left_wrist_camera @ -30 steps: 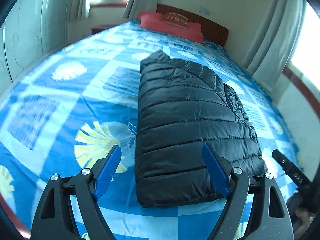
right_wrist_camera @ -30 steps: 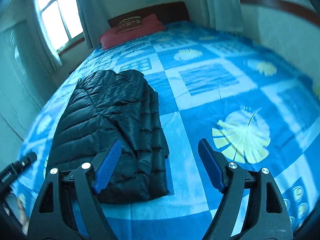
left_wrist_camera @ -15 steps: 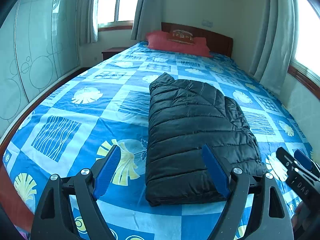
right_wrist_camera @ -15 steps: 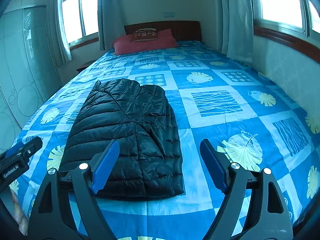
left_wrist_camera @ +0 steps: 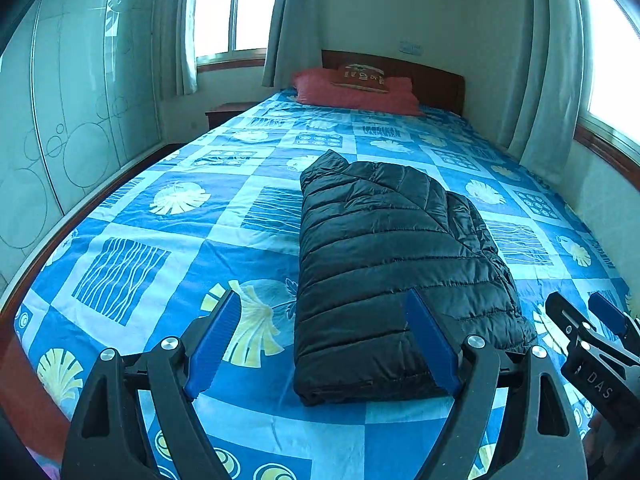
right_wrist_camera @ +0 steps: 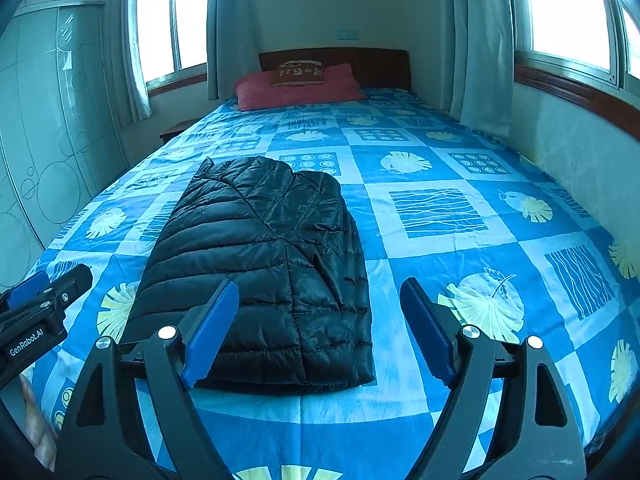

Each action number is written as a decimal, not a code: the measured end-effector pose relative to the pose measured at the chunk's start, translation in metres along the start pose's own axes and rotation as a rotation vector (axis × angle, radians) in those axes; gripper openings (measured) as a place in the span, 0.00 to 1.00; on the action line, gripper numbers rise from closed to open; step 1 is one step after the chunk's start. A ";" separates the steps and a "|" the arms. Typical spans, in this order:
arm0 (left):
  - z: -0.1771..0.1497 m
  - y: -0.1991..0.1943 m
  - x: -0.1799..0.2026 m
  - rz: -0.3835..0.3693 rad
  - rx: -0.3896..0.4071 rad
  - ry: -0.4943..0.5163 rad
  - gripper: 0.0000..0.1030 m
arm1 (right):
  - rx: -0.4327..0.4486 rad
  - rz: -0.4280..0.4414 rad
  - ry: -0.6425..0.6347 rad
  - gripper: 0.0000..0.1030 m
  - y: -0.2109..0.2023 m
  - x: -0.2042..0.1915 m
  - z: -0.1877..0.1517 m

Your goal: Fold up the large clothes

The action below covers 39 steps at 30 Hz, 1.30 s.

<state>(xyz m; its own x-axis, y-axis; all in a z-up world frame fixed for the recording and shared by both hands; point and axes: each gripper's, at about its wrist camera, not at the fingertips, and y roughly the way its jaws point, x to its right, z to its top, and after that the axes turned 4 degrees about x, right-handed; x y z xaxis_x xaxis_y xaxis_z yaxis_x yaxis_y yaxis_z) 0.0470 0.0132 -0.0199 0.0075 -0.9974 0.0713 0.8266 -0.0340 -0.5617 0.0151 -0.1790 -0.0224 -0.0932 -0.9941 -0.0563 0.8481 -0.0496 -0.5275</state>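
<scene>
A black quilted puffer jacket (left_wrist_camera: 392,256) (right_wrist_camera: 260,264) lies folded into a compact rectangle on the blue patterned bedspread (left_wrist_camera: 168,248) (right_wrist_camera: 440,288). My left gripper (left_wrist_camera: 324,340) hovers above the jacket's near left corner, open, with nothing between its blue pads. My right gripper (right_wrist_camera: 316,328) hangs over the jacket's near right corner, also open and empty. Each gripper shows at the edge of the other's view: the right one (left_wrist_camera: 600,344) at the far right, the left one (right_wrist_camera: 36,304) at the far left. Neither touches the jacket.
A red pillow (left_wrist_camera: 352,92) and a small brown cushion (right_wrist_camera: 298,70) lie at the wooden headboard. A glass-door wardrobe (left_wrist_camera: 60,132) stands along the left, a nightstand (left_wrist_camera: 224,114) beside the bed's head. Curtained windows and a wall (right_wrist_camera: 572,148) border the right side.
Both grippers have drawn back and risen from the folded jacket, tilting up so more of the room shows. The jacket has stayed still.
</scene>
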 end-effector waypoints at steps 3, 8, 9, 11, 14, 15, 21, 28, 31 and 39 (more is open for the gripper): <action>-0.001 0.000 0.000 -0.002 -0.002 -0.002 0.80 | 0.001 0.001 0.001 0.80 0.000 0.000 0.000; -0.002 -0.001 0.000 -0.002 -0.004 -0.003 0.81 | 0.001 0.003 -0.004 0.80 -0.001 -0.003 -0.001; -0.002 0.000 0.000 -0.002 -0.005 -0.003 0.81 | 0.000 0.002 -0.005 0.80 -0.001 -0.004 -0.001; -0.002 0.000 0.000 -0.003 -0.006 -0.005 0.81 | 0.000 0.004 -0.006 0.80 -0.001 -0.006 -0.002; -0.002 0.000 0.000 -0.002 -0.003 -0.003 0.81 | 0.000 0.005 -0.010 0.80 -0.001 -0.007 -0.002; -0.002 0.000 0.000 -0.002 -0.005 -0.002 0.81 | 0.000 0.006 -0.010 0.80 -0.001 -0.008 -0.002; -0.004 0.000 0.001 -0.002 -0.008 -0.004 0.81 | -0.002 0.005 -0.009 0.80 0.000 -0.009 -0.003; -0.007 0.000 0.002 0.003 -0.009 -0.004 0.81 | -0.002 0.006 -0.010 0.80 0.000 -0.010 -0.004; -0.007 0.000 0.001 0.001 -0.009 -0.005 0.81 | -0.003 0.008 -0.009 0.80 0.001 -0.010 -0.004; -0.005 0.000 0.002 -0.014 -0.009 0.003 0.81 | 0.000 0.011 -0.007 0.80 0.002 -0.010 -0.004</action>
<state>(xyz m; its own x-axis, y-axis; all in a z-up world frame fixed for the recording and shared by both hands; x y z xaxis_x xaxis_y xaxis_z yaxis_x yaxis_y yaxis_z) 0.0445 0.0113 -0.0243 -0.0054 -0.9970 0.0769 0.8217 -0.0483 -0.5679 0.0152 -0.1686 -0.0263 -0.0802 -0.9952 -0.0567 0.8490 -0.0384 -0.5269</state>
